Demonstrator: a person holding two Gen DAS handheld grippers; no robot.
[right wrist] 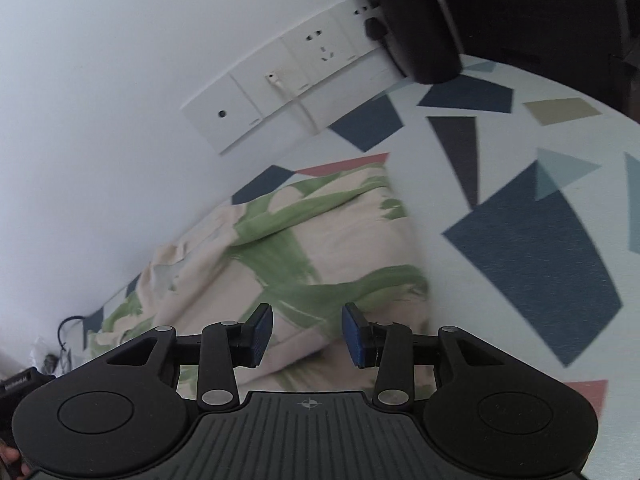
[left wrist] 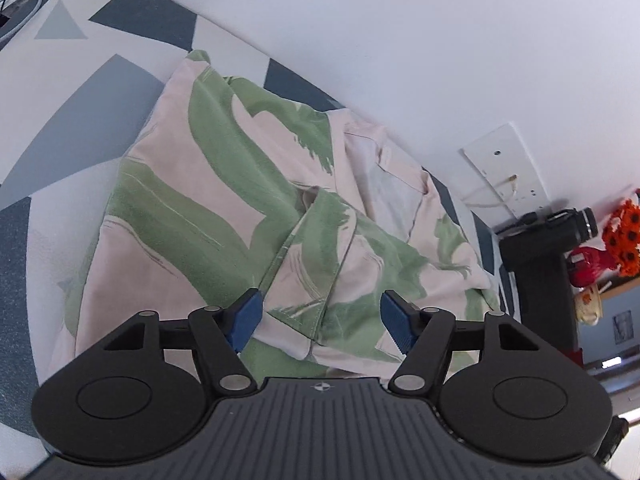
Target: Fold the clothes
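A pale pink garment with green leaf print [left wrist: 224, 184] lies partly folded on a table with a cloth of blue and grey geometric shapes [left wrist: 80, 92]. A folded flap with a stitched hem [left wrist: 316, 264] lies on top near me. My left gripper [left wrist: 320, 320] is open just above the garment's near edge, holding nothing. In the right wrist view the same garment [right wrist: 320, 240] lies against the wall. My right gripper [right wrist: 307, 336] is open over its near edge, holding nothing.
A white wall runs along the table's far side with a socket panel [right wrist: 288, 80] and a cable. A black device [left wrist: 552, 236] and orange flowers [left wrist: 624, 240] stand at the right. A black chair [right wrist: 532, 12] stands at the table's far end. Cables [left wrist: 20, 4] lie far left.
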